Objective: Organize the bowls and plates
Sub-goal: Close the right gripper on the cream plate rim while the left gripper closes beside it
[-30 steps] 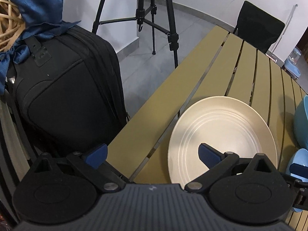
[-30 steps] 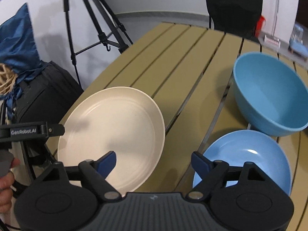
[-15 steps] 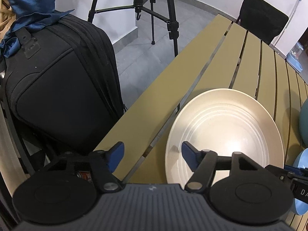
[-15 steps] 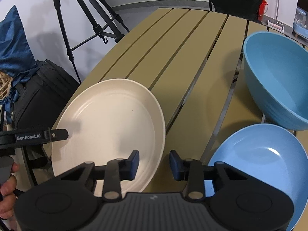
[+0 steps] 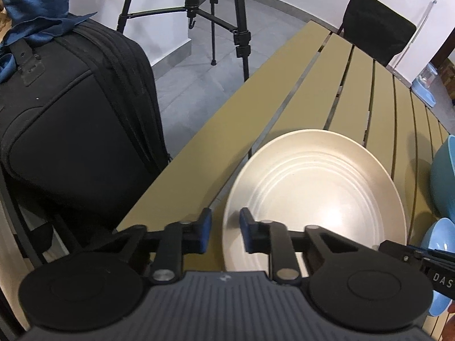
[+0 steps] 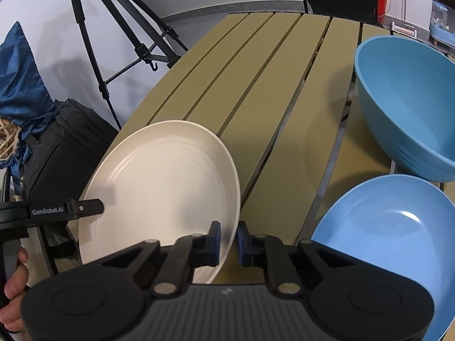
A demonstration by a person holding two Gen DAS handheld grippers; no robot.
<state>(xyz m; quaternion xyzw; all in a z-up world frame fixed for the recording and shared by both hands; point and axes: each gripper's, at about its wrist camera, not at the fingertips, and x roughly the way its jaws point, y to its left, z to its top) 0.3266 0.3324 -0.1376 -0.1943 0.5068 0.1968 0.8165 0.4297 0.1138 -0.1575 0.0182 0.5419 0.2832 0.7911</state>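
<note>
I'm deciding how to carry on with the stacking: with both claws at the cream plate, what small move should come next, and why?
Probably finish the squeeze, then lift the plate slightly and evenly. The left claw and right claw are both closing with opposite parts of its rim between their pads. Lifting clears the table before the plate heads anywhere near the blue plate or blue bowl.
</note>
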